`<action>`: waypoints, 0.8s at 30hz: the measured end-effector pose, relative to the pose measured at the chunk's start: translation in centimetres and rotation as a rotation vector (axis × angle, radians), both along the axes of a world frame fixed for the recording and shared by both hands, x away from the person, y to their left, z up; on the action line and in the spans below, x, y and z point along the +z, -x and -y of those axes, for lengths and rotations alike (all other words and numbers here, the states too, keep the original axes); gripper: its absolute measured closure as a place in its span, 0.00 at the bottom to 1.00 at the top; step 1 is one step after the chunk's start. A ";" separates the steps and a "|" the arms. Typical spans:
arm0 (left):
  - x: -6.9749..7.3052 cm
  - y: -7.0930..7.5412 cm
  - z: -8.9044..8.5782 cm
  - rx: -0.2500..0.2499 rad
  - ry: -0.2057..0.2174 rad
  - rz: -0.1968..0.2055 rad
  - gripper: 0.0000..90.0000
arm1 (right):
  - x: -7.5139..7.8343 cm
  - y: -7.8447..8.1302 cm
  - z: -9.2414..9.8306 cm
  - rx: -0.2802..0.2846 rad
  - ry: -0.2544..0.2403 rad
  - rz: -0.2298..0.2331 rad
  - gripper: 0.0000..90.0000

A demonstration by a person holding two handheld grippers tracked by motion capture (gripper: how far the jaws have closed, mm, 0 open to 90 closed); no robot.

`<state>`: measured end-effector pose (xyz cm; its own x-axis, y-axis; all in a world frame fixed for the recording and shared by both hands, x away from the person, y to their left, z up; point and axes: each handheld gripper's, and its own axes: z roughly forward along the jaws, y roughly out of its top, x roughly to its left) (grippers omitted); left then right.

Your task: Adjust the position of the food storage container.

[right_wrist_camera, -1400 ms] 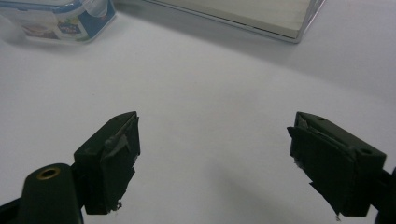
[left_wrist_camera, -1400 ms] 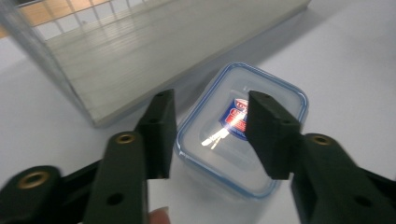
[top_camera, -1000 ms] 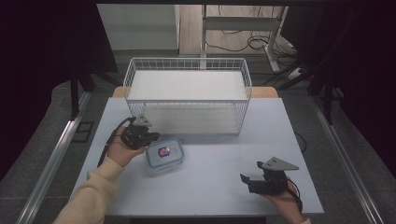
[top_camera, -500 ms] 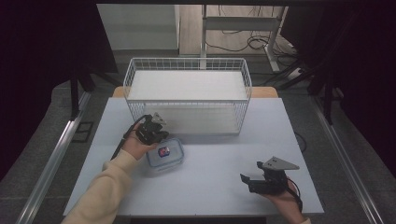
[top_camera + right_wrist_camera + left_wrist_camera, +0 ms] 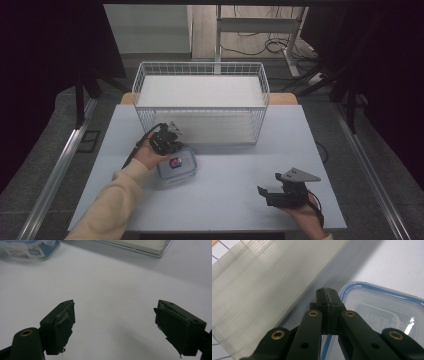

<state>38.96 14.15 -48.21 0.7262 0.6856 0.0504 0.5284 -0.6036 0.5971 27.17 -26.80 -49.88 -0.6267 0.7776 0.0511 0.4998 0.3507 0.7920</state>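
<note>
The left hand-held gripper point(image 5: 170, 137) reaches in from the lower left on a cream sleeve point(image 5: 107, 200), angled forward and down over the far left corner of the clear food container point(image 5: 176, 164). Its jaws are pressed flat together with nothing between them, the tips poised at the container's blue-edged lid point(image 5: 384, 307); whether they actually touch the rim is hard to tell from the left gripper view. The right hand-held gripper point(image 5: 265, 192) lies low over the counter point(image 5: 235, 165) near its right front edge, pointing left, jaws spread wide and empty.

The container sits on the counter just in front of the white wire basket point(image 5: 200, 100), left of centre. The basket's front wall stands close behind the left hand-held gripper, with little room between.

Compared with a second ago, the left hand has shifted right and down, from beside the container to over its corner. The right hand has kept its place.
</note>
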 end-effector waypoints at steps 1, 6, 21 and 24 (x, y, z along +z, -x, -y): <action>0.0 -0.1 0.0 -0.009 -0.009 -0.003 1.00 | 0.0 0.0 0.0 0.000 0.001 0.000 0.18; -0.2 -0.2 0.3 -0.051 -0.017 -0.040 1.00 | 0.0 0.0 0.1 -0.001 0.002 -0.002 0.18; 0.0 1.3 1.3 -0.143 -0.073 -0.062 1.00 | 0.0 -0.1 0.2 -0.010 0.005 -0.004 0.18; 1.0 1.9 -0.2 -0.078 -0.021 -0.038 1.00 | 0.0 0.0 0.2 -0.012 0.005 -0.002 0.18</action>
<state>37.05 14.33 -47.21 0.7791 0.6258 0.0353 0.5014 -0.6560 0.5641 27.21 -27.01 -49.89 -0.6169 0.7856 0.0487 0.5058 0.3482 0.7893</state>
